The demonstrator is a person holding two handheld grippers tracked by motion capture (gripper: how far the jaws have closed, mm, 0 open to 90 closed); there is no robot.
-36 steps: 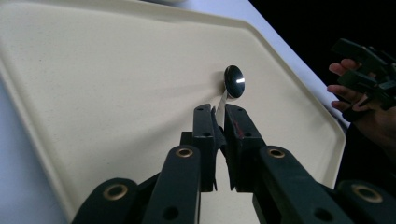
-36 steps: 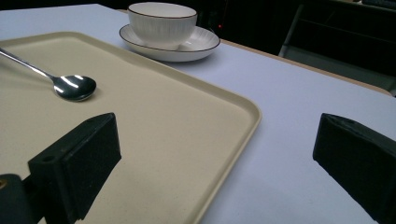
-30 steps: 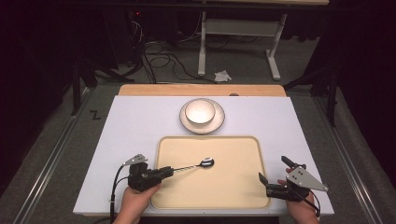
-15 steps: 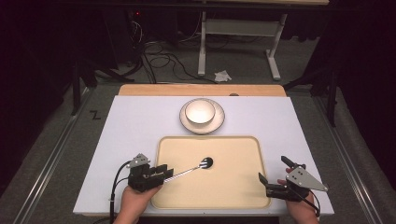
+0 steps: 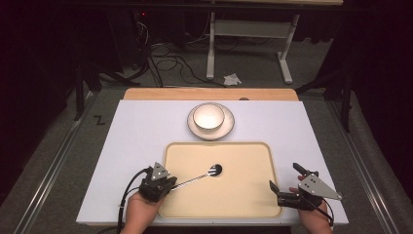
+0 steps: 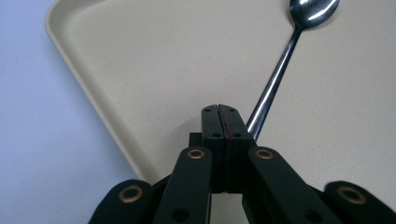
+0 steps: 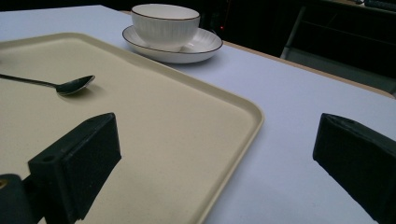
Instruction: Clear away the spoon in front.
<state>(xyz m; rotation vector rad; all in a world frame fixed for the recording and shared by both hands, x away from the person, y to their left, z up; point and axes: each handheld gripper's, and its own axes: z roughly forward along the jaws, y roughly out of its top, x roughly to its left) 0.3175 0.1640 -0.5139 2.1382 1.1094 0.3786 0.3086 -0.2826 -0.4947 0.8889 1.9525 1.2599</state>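
Note:
A metal spoon [image 5: 204, 175] lies on the beige tray [image 5: 243, 204], its bowl toward the tray's middle. My left gripper [image 5: 170, 184] sits at the tray's front left edge by the spoon's handle end. In the left gripper view its jaws [image 6: 219, 116] have just been closing and now meet with nothing between them. The spoon handle [image 6: 273, 86] runs past the outside of the right jaw. My right gripper [image 5: 284, 176] rests open at the tray's front right corner, its jaws [image 7: 215, 154] straddling the tray rim [image 7: 243, 126].
A white bowl [image 5: 208, 116] stands on a saucer [image 5: 229, 127] behind the tray, on the white tabletop [image 5: 146, 131]. A wooden strip [image 5: 209, 94] edges the table's far side. Cables and a desk frame lie on the floor beyond.
The left gripper has shifted slightly right and turned toward the spoon handle. The spoon stays on the tray in nearly the same spot. The right gripper has not moved.

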